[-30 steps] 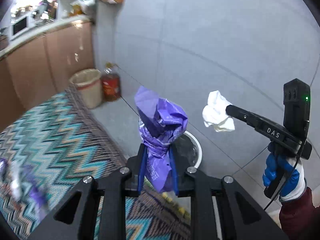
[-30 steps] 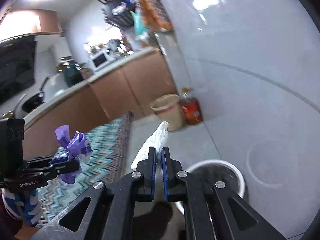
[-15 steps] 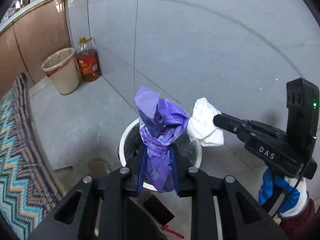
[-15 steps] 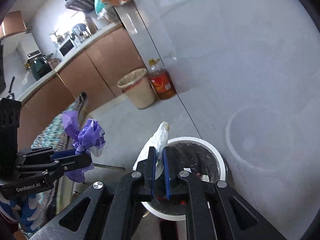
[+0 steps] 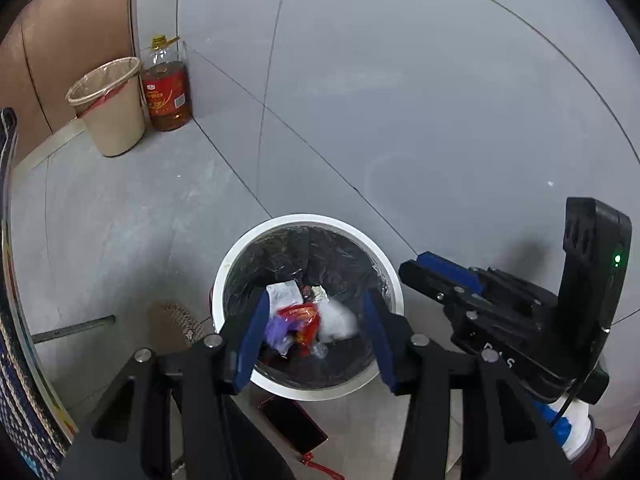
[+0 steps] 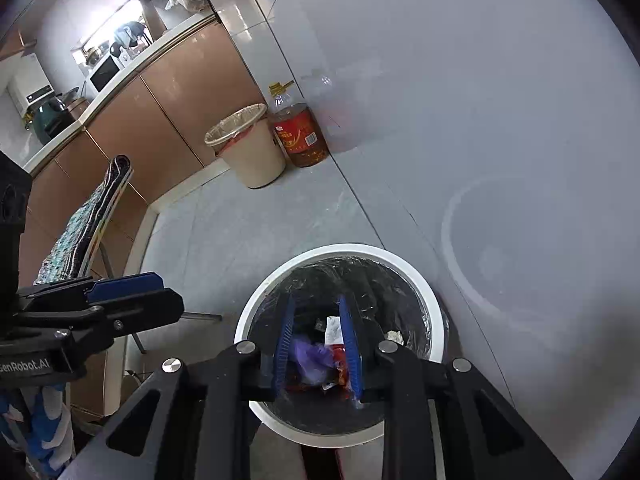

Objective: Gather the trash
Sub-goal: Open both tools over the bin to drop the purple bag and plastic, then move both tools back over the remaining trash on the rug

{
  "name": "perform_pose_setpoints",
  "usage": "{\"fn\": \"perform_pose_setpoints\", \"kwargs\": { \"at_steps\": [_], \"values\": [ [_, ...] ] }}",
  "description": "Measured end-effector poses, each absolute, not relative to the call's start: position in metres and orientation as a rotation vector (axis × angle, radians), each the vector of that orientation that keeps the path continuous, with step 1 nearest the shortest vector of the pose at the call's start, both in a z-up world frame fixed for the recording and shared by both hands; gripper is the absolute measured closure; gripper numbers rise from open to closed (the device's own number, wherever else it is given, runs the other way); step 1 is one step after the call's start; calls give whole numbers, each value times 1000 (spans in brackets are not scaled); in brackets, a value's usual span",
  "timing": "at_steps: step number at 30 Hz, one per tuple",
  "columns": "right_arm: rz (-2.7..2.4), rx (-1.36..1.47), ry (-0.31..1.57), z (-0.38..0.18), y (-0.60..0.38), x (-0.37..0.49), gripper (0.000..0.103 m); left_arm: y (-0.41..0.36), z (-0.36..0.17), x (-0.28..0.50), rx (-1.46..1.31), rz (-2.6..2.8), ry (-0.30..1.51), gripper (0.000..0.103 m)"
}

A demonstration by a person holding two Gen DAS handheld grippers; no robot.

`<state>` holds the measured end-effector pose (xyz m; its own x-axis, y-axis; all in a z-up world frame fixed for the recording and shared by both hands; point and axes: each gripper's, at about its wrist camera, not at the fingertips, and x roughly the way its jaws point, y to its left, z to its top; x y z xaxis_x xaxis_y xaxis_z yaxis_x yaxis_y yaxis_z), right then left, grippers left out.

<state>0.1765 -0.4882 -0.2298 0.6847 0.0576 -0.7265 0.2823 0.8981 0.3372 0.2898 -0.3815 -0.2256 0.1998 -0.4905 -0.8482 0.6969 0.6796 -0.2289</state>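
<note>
Left wrist view looks pretty much straight down into the white bin (image 5: 244,248), which has a black liner and sits on the grey tile floor (image 5: 132,216) close to the wall. The left claw (image 5: 316,336) hangs right over the opening with its blue pads spread wide and still opening, nothing pinched between them. Down in the bin you can see the purple bag (image 5: 276,330) lying crumpled on the left side, a red wrapper (image 5: 302,316) next to it in the middle, and the white tissue (image 5: 338,320) on the right, a bit blurry. There's some white paper (image 5: 285,293) in there too, just beyond the wrapper.

Right claw (image 5: 416,266) pokes in from the right of that view, tip over the bin's rim, held by a blue and white gloved hand (image 5: 568,428). From its own camera the right claw (image 6: 318,346) is also above the bin, pads slightly apart and opening, empty, with the purple bag (image 6: 310,356) and red wrapper (image 6: 339,356) visible through the gap far below.

Other stuff around: a red phone (image 5: 292,424) on the floor just near of the bin, a beige wastebasket (image 5: 110,112) and an oil bottle (image 5: 166,92) standing side by side in the far left corner by the brown cabinets (image 6: 176,104). A zigzag-patterned cloth (image 6: 86,220) shows on the left.
</note>
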Motion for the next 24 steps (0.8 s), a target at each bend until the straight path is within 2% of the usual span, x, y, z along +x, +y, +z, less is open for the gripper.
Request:
{"fn": "perform_pose_setpoints", "kwargs": {
  "at_steps": [9, 24],
  "values": [
    [-135, 436, 766, -200, -476, 166, 69, -356, -184, 275, 162, -839, 1003, 56],
    [-79, 343, 545, -86, -402, 110, 63, -244, -67, 205, 105, -805, 716, 56]
  ]
}}
